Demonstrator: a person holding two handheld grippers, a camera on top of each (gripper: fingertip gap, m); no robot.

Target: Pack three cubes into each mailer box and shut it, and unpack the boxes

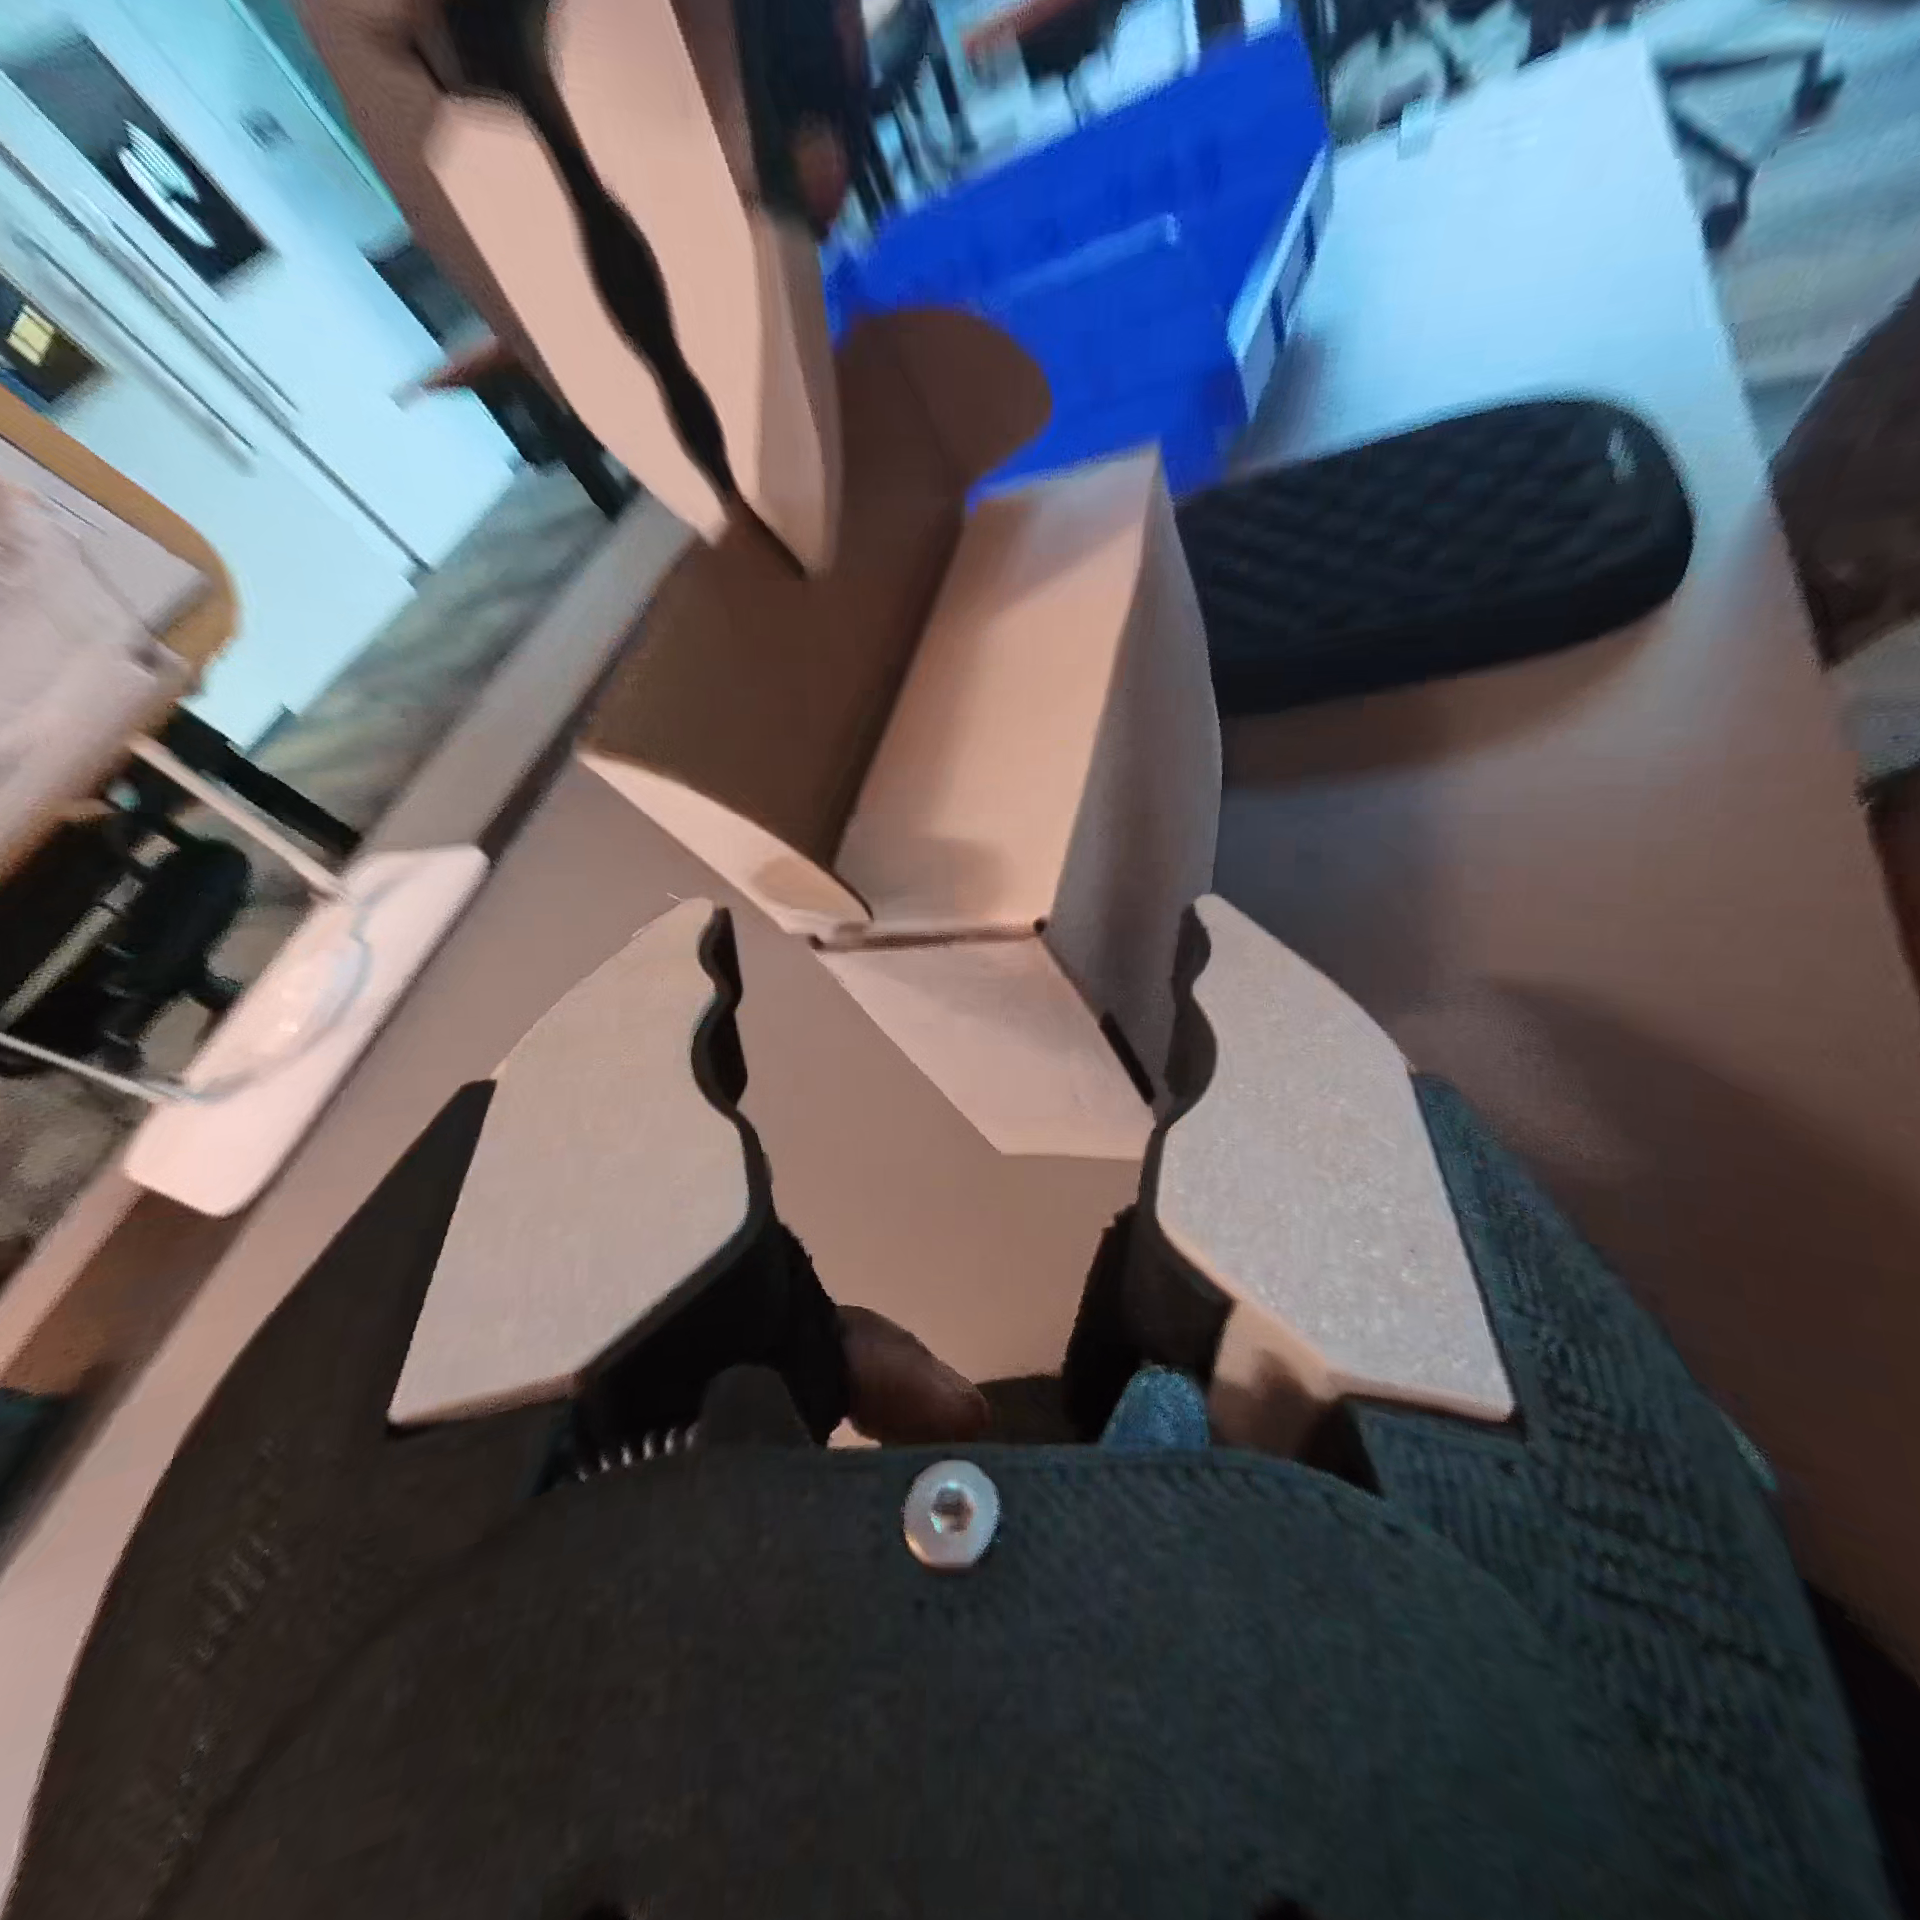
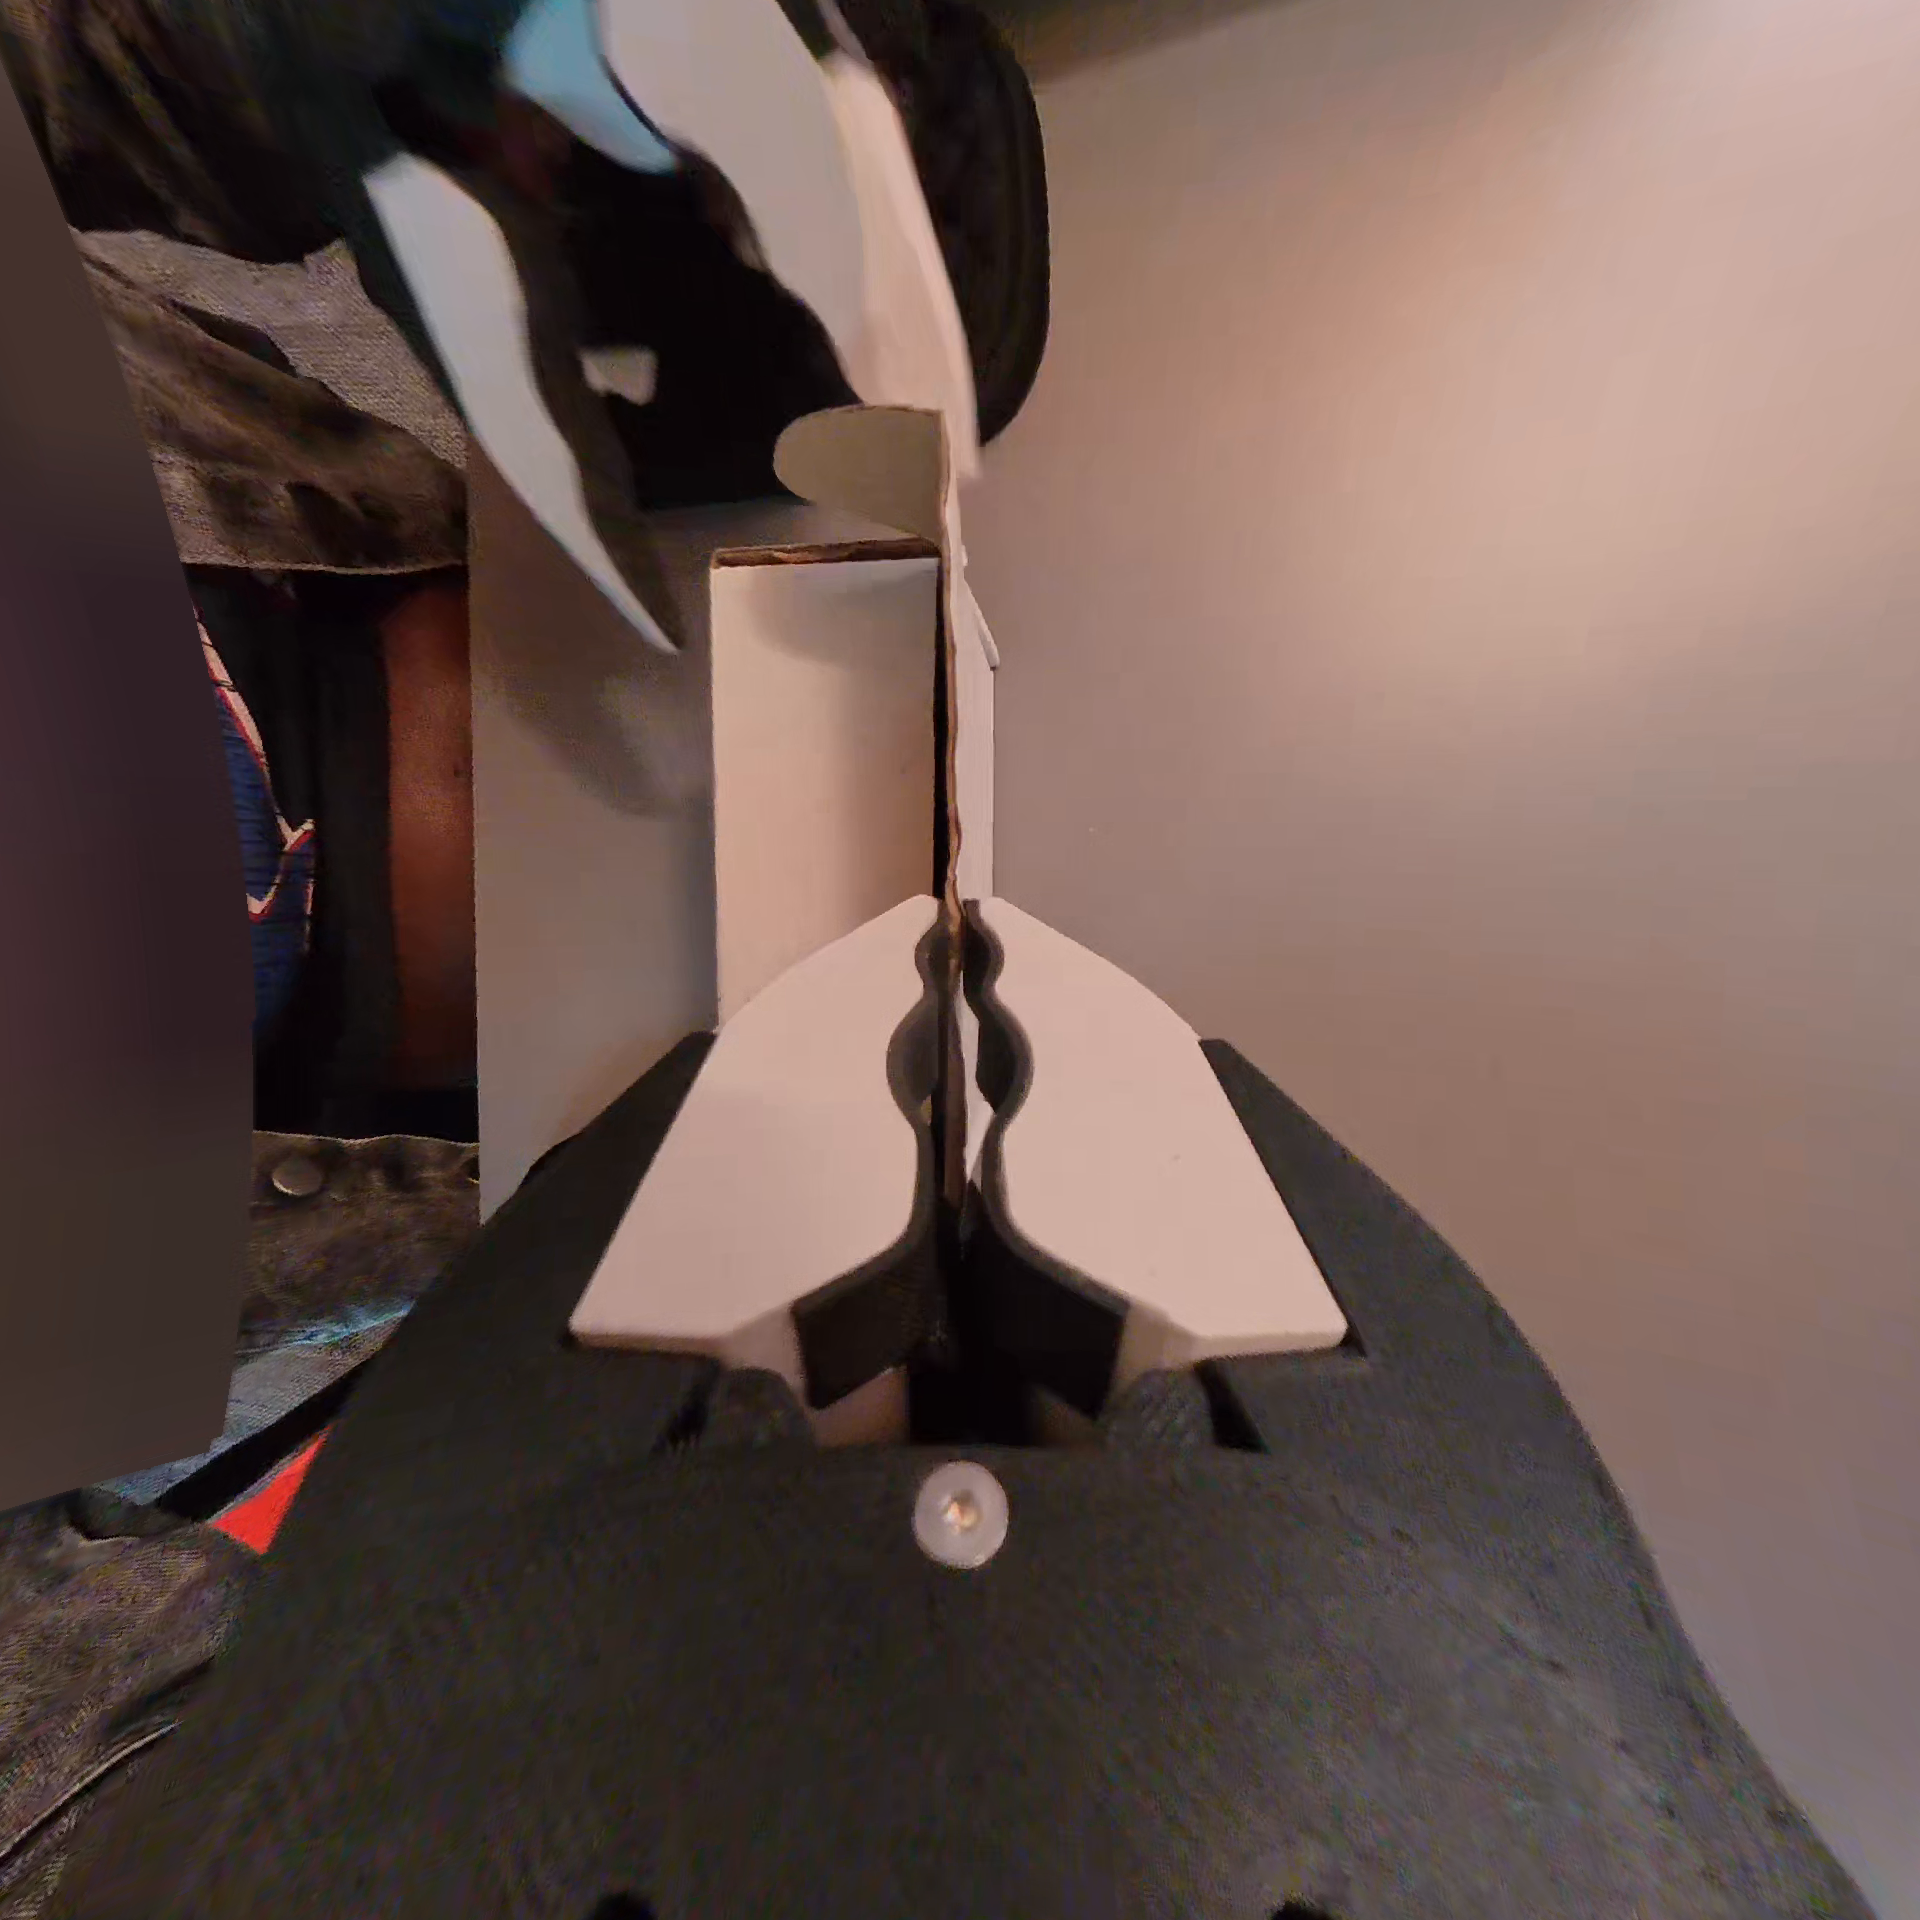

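A white mailer box point(image 1: 997, 727) with a brown inside stands open on the table, between my two grippers. My left gripper point(image 1: 956, 925) is open, its fingers either side of the box's near corner without pinching it. My right gripper point(image 2: 954, 909) is shut on the thin edge of the box's cardboard flap point(image 2: 951, 727), which runs upright between its fingers. The right gripper also shows at the top of the left wrist view point(image 1: 764, 530), over the box. The left gripper shows open at the top of the right wrist view point(image 2: 818, 551). No cubes are in view.
A black oval mesh object point(image 1: 1434, 551) lies on the table to the right of the box. A blue bin point(image 1: 1091, 312) stands behind it. A white tray point(image 1: 301, 1018) sits at the table's left edge. A person in jeans point(image 2: 301, 416) is close behind the box.
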